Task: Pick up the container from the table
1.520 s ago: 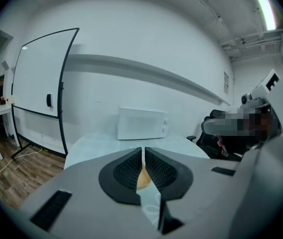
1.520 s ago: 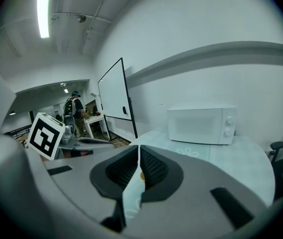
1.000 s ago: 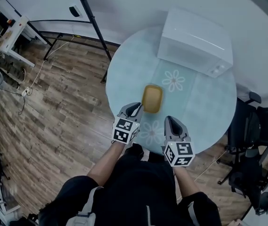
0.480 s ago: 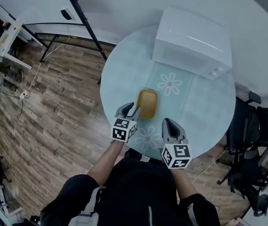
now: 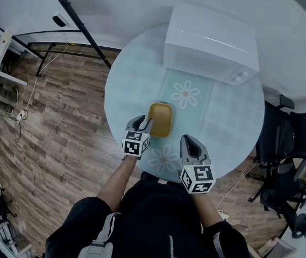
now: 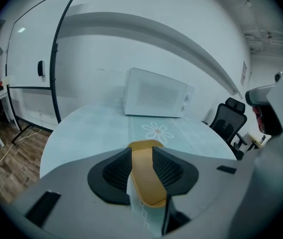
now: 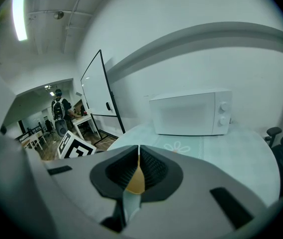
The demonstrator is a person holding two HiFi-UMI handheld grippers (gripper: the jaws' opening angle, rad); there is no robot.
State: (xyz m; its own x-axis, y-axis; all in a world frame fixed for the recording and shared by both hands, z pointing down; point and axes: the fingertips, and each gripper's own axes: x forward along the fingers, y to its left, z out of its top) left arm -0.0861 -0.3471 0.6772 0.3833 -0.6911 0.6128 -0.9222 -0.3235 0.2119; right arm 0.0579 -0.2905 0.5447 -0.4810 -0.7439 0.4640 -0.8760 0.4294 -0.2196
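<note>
A shallow yellow container [image 5: 160, 119] lies on the round pale-green table [image 5: 230, 117], just in front of a flower print. My left gripper [image 5: 141, 123] is at the container's near left corner, low over the table. In the left gripper view its jaws stand open [image 6: 141, 151], and the container [image 6: 146, 178] shows in the gap between the pads without being pressed. My right gripper [image 5: 189, 142] hovers to the right of the container and nearer to me. In the right gripper view its tips meet [image 7: 139, 151], with the container [image 7: 136, 183] showing through the slit below them.
A white microwave [image 5: 212, 42] stands at the table's far side. A black office chair [image 5: 290, 138] is to the right of the table. A whiteboard on a black stand [image 5: 72, 9] and wooden floor lie to the left. A person stands far off at a desk [image 7: 59, 111].
My left gripper has come down and forward to the container's near left corner, and its jaws have opened. The right gripper has shifted only a little.
</note>
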